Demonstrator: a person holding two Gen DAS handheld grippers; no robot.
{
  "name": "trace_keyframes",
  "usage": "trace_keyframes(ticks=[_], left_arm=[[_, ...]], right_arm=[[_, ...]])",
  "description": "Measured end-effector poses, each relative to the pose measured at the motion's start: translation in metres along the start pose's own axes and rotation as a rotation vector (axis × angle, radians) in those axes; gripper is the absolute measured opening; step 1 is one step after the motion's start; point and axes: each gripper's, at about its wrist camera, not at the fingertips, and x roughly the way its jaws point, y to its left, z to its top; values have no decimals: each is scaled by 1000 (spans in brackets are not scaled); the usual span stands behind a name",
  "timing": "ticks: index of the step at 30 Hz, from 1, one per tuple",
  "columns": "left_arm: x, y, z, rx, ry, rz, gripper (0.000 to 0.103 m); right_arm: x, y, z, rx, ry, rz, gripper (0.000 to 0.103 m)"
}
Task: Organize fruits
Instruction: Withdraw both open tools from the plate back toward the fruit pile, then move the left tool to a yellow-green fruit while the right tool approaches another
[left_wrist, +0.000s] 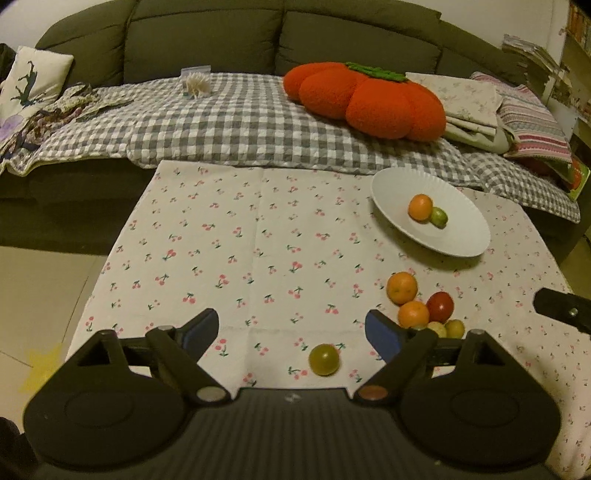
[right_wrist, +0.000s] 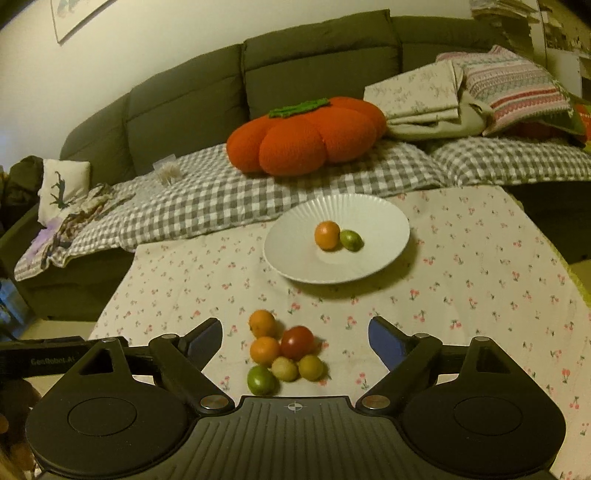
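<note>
Lying loose at six o'clock between the spread, empty left gripper, the small green fruit looks light, smooth and roll-prone, best pinched gently across its middle, while the right gripper also gapes empty.

tablecloth: matt printed cloth | plate: glossy, ribbed white | pumpkin cushion: fuzzy fabric | tomato: shiny skin

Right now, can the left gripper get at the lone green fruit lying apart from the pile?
Probably yes. The left gripper is open, and the green fruit lies on the tablecloth just ahead between its fingers, with nothing between them.
</note>
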Motion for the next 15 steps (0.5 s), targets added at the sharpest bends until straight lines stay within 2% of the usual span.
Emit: trace_keyframes(ticks=[7,15], left_arm=[[12,2,-7,-16,36,-19,86],[29,-7,-21,5,90,-29,81]], right_arm=[[8,-7,-8,-2,12,-7,88],[28,-6,-25,-31,78,-7,88]])
